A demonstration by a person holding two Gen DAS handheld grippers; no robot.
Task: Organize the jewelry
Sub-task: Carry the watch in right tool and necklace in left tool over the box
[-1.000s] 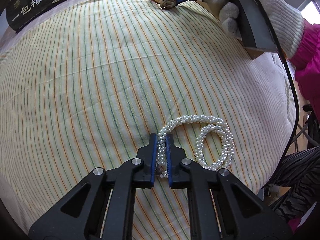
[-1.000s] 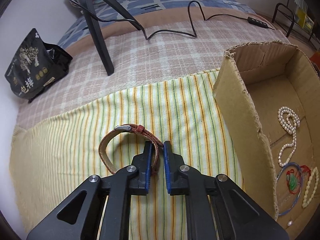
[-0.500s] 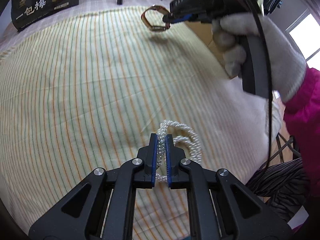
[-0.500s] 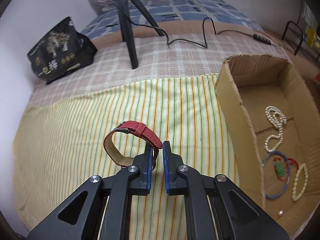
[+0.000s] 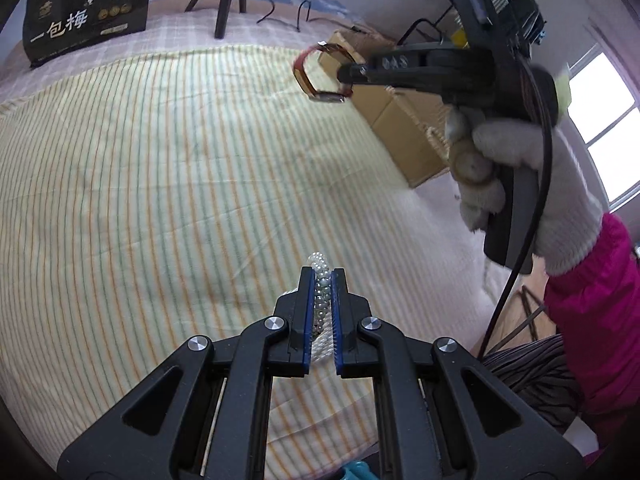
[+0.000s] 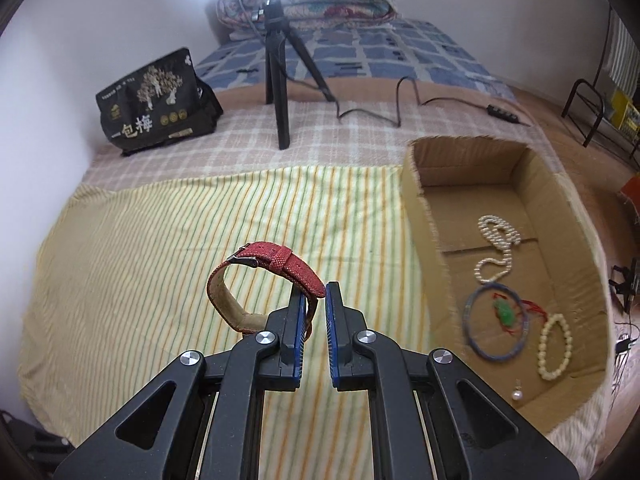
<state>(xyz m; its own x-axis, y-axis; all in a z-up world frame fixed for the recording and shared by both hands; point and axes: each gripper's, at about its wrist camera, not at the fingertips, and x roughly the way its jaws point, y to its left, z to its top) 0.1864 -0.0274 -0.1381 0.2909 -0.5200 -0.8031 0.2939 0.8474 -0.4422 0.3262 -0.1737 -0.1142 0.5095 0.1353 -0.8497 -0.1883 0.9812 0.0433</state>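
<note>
My left gripper [image 5: 322, 276] is shut on a white pearl necklace [image 5: 320, 266], held above the striped cloth [image 5: 160, 200]; most of the strand is hidden below the jaws. My right gripper [image 6: 316, 292] is shut on a red watch strap [image 6: 272, 260] and holds it in the air above the cloth, left of the cardboard box [image 6: 424, 216]. The right gripper and the watch [image 5: 316, 80] also show in the left wrist view, near the box [image 5: 392, 120]. Inside the box lie a pearl necklace [image 6: 496, 240], a blue bangle [image 6: 492, 320], a green pendant [image 6: 505, 310], a bead bracelet [image 6: 554, 344] and a single pearl [image 6: 518, 394].
A black snack bag [image 6: 156, 100] and a black tripod [image 6: 280, 80] with a cable [image 6: 400, 100] stand on the checked blanket beyond the cloth. Folded bedding [image 6: 312, 4] lies at the far end. Metal racks [image 6: 588, 108] stand at the right.
Both grippers have risen from the cloth with their items. The pearl necklace has left the cloth and hangs from the left jaws. The watch has moved up and toward the box.
</note>
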